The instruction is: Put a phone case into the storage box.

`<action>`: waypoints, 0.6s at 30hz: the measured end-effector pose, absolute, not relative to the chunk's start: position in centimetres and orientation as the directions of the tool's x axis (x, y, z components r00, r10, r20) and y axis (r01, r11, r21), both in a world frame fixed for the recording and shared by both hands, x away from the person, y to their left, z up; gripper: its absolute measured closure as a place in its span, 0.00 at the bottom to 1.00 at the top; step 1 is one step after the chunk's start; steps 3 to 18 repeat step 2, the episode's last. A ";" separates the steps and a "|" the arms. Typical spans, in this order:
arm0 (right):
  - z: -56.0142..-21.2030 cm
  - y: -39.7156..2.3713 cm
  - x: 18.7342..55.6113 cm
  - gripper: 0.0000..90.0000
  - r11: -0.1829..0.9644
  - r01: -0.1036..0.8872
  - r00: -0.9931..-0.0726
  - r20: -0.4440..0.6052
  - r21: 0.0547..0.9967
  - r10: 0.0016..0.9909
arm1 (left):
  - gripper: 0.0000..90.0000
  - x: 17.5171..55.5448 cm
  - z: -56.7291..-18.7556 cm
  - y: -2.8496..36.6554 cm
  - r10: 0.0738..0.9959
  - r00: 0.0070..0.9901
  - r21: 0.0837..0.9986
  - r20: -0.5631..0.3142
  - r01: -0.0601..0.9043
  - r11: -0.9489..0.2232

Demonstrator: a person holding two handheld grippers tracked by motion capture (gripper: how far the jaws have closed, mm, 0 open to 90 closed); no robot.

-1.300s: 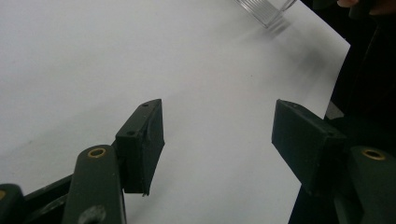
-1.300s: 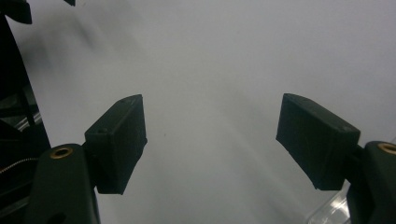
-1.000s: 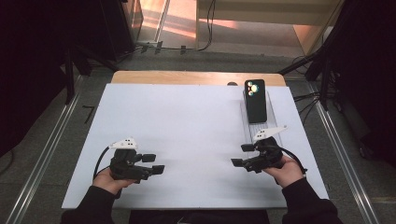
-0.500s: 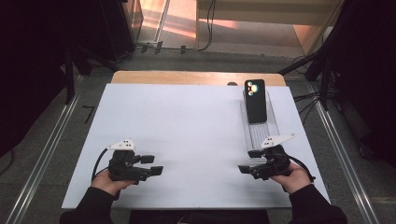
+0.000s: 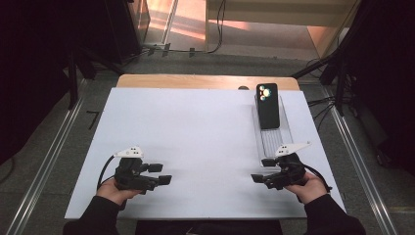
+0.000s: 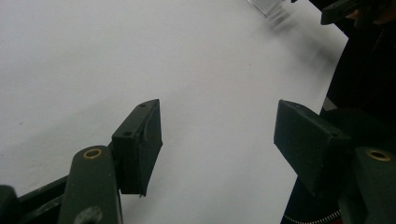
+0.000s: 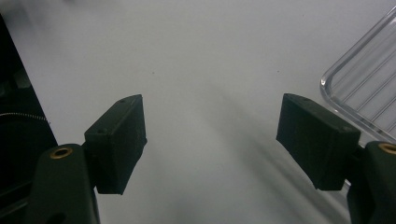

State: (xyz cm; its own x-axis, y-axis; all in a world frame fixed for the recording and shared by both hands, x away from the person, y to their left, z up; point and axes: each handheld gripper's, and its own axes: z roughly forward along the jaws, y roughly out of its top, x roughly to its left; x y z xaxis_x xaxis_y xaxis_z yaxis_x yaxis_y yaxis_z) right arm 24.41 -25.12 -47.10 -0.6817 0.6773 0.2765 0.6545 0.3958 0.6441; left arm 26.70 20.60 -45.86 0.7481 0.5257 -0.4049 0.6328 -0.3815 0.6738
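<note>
A black phone (image 5: 267, 105) lies face down on the far part of a clear ribbed tray (image 5: 272, 142) at the right of the white board (image 5: 195, 132). My right gripper (image 5: 262, 170) rests near the board's front edge, just in front of the tray's near end, pointing left. In the right gripper view its jaws (image 7: 210, 140) stand open over bare board, with the tray's corner (image 7: 369, 93) beside the right jaw. My left gripper (image 5: 161, 173) sits at the front left, pointing right. Its jaws (image 6: 219, 140) are open with nothing between them.
A wooden table edge (image 5: 205, 81) shows beyond the board. Metal rails (image 5: 54, 147) run along both sides on the floor. In the left gripper view the other gripper (image 6: 341, 10) and the tray's end (image 6: 266, 5) appear far off.
My right gripper has drawn back a little toward the near edge, away from the tray's near end. The left gripper has stayed put.
</note>
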 end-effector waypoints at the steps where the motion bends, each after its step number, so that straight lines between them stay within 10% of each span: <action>1: -47.1 -25.1 24.4 0.25 0.398 0.655 -0.682 0.277 0.642 0.676 | 0.36 26.7 -45.8 20.6 0.526 0.748 0.673 -0.405 0.633 -0.382; 18: -47.1 -25.1 24.4 0.23 0.399 0.655 -0.682 0.276 0.642 0.677 | 0.36 26.7 -45.8 20.6 0.526 0.748 0.674 -0.405 0.633 -0.382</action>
